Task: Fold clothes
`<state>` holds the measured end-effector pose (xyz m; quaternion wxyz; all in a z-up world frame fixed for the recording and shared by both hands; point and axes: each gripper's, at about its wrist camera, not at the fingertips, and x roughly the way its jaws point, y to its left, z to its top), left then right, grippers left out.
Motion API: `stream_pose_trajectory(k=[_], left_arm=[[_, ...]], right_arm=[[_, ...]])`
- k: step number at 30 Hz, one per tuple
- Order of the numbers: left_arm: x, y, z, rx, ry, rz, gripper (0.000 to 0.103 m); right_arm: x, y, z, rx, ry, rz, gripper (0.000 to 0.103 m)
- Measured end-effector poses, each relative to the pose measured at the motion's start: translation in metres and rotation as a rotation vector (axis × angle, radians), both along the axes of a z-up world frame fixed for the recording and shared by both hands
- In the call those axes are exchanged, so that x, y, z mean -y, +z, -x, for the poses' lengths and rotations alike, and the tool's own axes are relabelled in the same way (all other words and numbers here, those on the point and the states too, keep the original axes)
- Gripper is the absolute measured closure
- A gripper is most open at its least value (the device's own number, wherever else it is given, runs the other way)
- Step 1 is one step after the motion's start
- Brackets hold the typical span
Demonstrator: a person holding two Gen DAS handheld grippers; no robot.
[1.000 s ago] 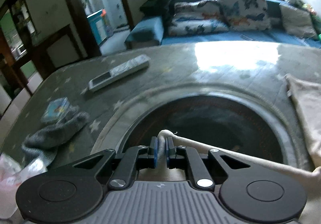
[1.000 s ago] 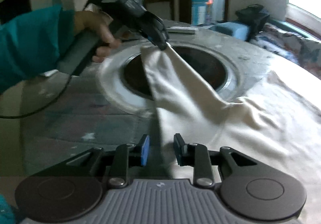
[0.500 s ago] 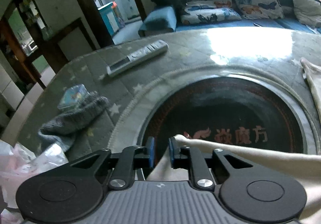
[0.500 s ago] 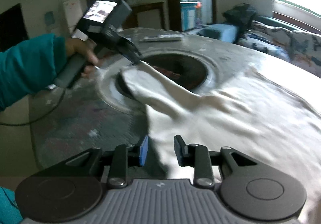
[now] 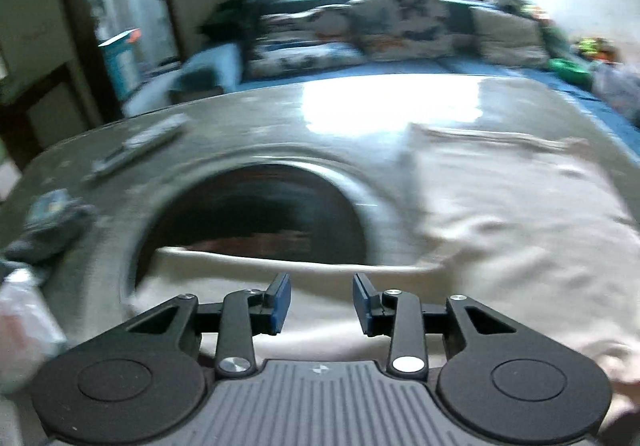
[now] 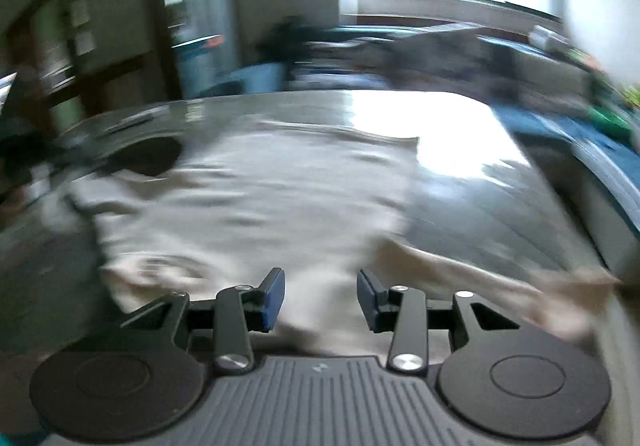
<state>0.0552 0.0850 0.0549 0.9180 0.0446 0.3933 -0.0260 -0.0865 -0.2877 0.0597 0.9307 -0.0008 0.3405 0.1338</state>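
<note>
- Mostly flat, a cream garment (image 6: 256,214) lies spread across the round table (image 5: 248,118), partly over its dark centre ring (image 5: 256,206).
- It looks soft, light and limp; a hem or corner seems the best grip.
- Left gripper (image 5: 322,300) and right gripper (image 6: 321,298) hover above it, jaws spread, holding nothing.

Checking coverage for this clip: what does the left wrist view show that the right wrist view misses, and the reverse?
Only the left wrist view shows the remote control, the grey sock at the table's left edge and most of the dark round inset. Only the right wrist view shows a sleeve trailing toward the right edge. Both show the cream garment spread on the table, the sofa behind, and an open gripper: left gripper, right gripper. Both are motion-blurred.
</note>
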Motion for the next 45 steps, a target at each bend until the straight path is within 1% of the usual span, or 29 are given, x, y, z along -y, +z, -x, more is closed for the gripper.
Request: stream_pose_trajectory(k=[2,4,5,8,10,14,17,19,21,22,24,27,28,31,35,43,45], left_arm=[[0.023,-0.001,0.007,-0.005,-0.058,0.024,0.062],[0.048,-0.003,0.014,-0.004,-0.126,0.047,0.062],[0.058,-0.004,0.018,-0.004,-0.151,0.056,0.060],[0.083,-0.013,0.025,-0.021,-0.219,0.058,0.058],[0.095,-0.020,0.028,-0.040,-0.253,0.058,0.058],[0.105,-0.031,0.038,-0.054,-0.273,0.041,0.055],[0.107,-0.028,0.043,-0.042,-0.288,0.032,0.054],[0.108,-0.026,0.047,-0.034,-0.298,0.026,0.053],[0.109,-0.023,0.050,-0.026,-0.308,0.020,0.053],[0.110,-0.021,0.049,-0.020,-0.308,0.027,0.053],[0.112,-0.016,0.046,-0.009,-0.313,0.042,0.053],[0.124,-0.017,0.041,-0.007,-0.328,0.044,0.053],[0.128,-0.018,0.040,-0.010,-0.340,0.048,0.053],[0.142,-0.024,0.040,-0.023,-0.384,0.055,0.053],[0.161,-0.031,0.051,-0.028,-0.471,0.042,0.052],[0.173,-0.036,0.077,0.006,-0.617,-0.024,0.052],[0.173,-0.032,0.075,0.001,-0.620,-0.021,0.052]], right_arm=[[0.022,-0.009,-0.004,-0.021,-0.087,-0.001,0.063],[0.036,-0.016,-0.005,-0.029,-0.139,-0.003,0.063],[0.044,-0.020,-0.006,-0.032,-0.166,-0.004,0.063],[0.066,-0.026,-0.001,-0.027,-0.236,-0.003,0.062],[0.074,-0.027,0.004,-0.017,-0.282,0.023,0.061],[0.096,-0.031,0.019,-0.011,-0.380,0.044,0.061],[0.112,-0.030,0.028,-0.006,-0.451,0.061,0.059],[0.118,-0.028,0.031,-0.005,-0.477,0.062,0.059],[0.119,-0.024,0.035,0.011,-0.483,0.057,0.058],[0.117,-0.023,0.035,0.018,-0.475,0.052,0.056],[0.109,-0.020,0.030,0.024,-0.438,0.039,0.052],[0.092,-0.019,0.018,0.023,-0.364,0.022,0.050],[0.087,-0.020,0.012,0.018,-0.344,0.012,0.048],[0.077,-0.023,-0.001,0.004,-0.315,0.010,0.047],[0.076,-0.029,-0.011,-0.005,-0.330,0.017,0.046],[0.097,-0.033,-0.024,0.013,-0.369,0.071,0.046],[0.100,-0.031,-0.023,0.014,-0.375,0.064,0.046]])
